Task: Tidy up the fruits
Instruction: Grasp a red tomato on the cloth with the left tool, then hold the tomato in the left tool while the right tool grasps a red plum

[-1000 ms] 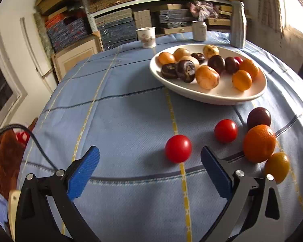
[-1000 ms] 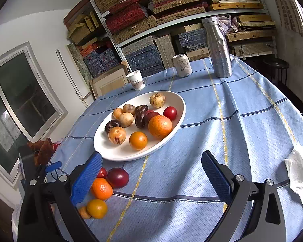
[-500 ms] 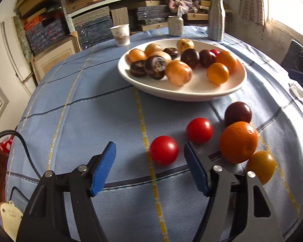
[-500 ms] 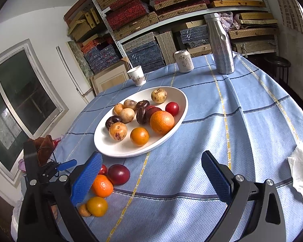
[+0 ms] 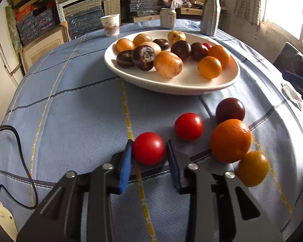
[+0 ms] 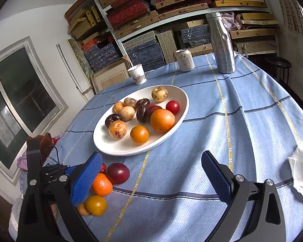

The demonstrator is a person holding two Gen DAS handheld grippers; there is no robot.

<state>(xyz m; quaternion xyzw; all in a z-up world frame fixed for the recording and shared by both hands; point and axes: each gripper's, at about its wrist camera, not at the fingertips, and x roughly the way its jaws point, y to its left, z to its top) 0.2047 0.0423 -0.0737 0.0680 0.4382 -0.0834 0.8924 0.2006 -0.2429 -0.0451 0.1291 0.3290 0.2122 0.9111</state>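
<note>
the left gripper (image 5: 148,151) clamps a red fruit (image 5: 148,148) on the blue cloth (image 5: 74,109), just short of the white plate (image 5: 171,84) (already heaped with fruit); the right gripper (image 6: 151,173) hangs wide open, nearer than the plate.

Bright window daylight, fisheye-warped edges

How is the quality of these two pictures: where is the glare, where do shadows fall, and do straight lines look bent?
Left wrist view: the window at upper right is blown out white; the plate and loose fruits cast soft shadows toward the left; tablecloth stripes bow outward. Right wrist view: even light, no glare, sharp; the shelf curves, and the corners are black from the fisheye.
</note>
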